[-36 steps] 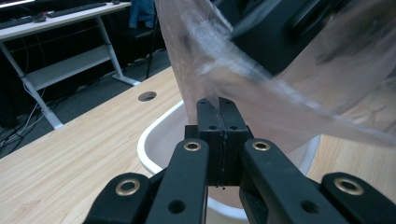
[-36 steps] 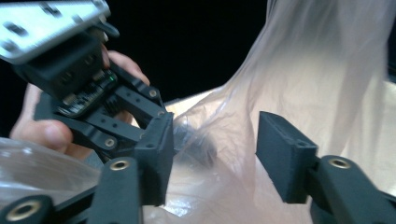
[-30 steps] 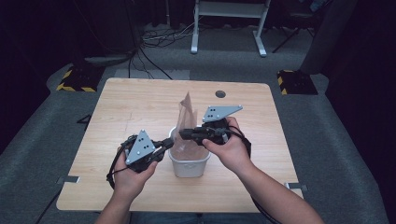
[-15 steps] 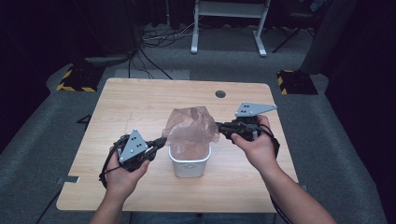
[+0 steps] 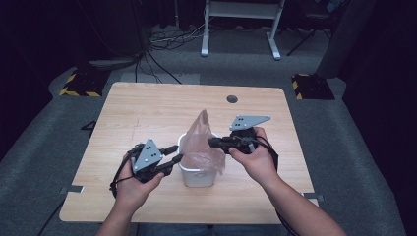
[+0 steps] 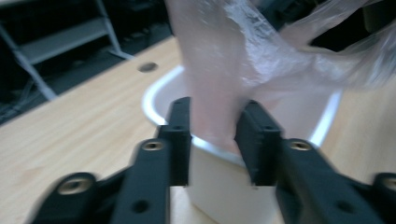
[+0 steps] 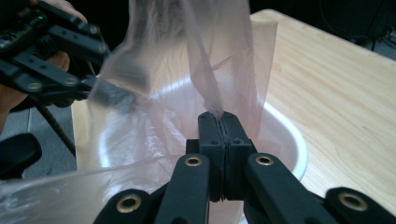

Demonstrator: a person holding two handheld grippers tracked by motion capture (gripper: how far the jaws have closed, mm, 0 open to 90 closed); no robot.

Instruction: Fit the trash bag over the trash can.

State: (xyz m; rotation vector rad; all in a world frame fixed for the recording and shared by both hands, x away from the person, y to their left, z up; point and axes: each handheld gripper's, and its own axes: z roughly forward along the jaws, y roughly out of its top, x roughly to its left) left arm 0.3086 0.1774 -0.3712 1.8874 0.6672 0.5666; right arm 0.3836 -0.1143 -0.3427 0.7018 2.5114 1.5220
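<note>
Currently, a thin pink plastic bag (image 5: 201,142) is being fitted into a white tub (image 5: 197,174) that stands on the table (image 5: 147,108) between the two hands. The right tongs (image 5: 212,143) are clamped on a gathered fold of the bag, with the jaws pressed together at the tub's right rim, as seen in the right gripper view (image 7: 218,122). The left tongs (image 5: 176,153) have just been opening; in the left gripper view (image 6: 215,135) the jaws stand partly apart, with bag film hanging between them over the tub's near rim, and the pads are not pressed on it. The bag's long axis runs upward from the tub, its peak leaning toward the far side. The loose left edge lies directly ahead of the left tongs, so that side is judged nearer for the next grasp.
</note>
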